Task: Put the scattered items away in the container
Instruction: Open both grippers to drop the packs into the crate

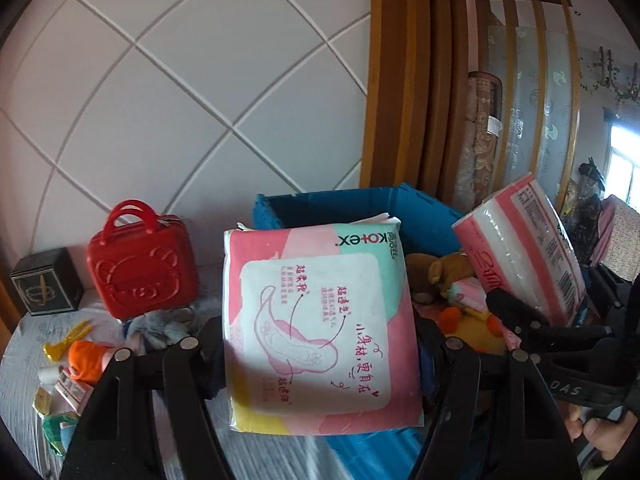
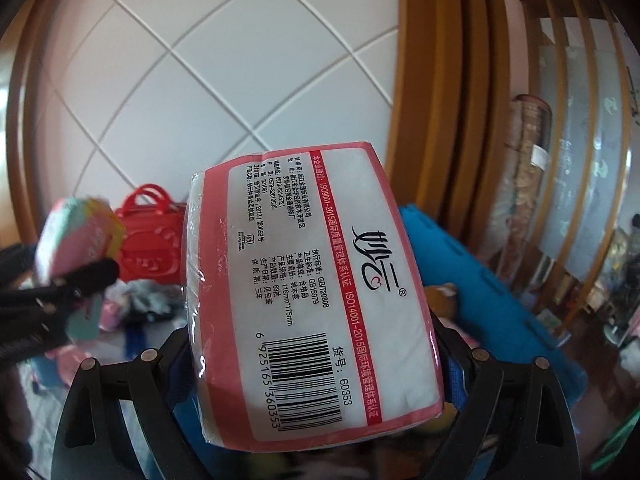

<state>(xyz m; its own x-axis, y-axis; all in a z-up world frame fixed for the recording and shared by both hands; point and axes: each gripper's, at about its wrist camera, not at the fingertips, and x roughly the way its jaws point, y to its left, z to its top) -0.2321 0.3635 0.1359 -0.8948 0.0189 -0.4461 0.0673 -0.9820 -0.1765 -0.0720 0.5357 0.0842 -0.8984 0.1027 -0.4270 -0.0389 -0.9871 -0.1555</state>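
My left gripper (image 1: 320, 344) is shut on a pink and mint Kotex pad pack (image 1: 320, 320), held upright in front of the blue crate (image 1: 340, 208). My right gripper (image 2: 312, 344) is shut on a pink and white tissue pack (image 2: 312, 292), held over the blue crate (image 2: 480, 280). The tissue pack also shows in the left wrist view (image 1: 524, 248) at the right, above the crate. The pad pack shows blurred in the right wrist view (image 2: 76, 236) at the left. A brown plush toy (image 1: 436, 276) and a yellow and orange toy (image 1: 476, 328) lie inside the crate.
A red mini suitcase (image 1: 140, 268) stands left of the crate on the bed, with a dark box (image 1: 46, 280) further left. Small items, an orange toy (image 1: 84, 360), a yellow clip (image 1: 68, 336) and packets (image 1: 68, 392), lie scattered at the left. A padded white headboard and wooden frame stand behind.
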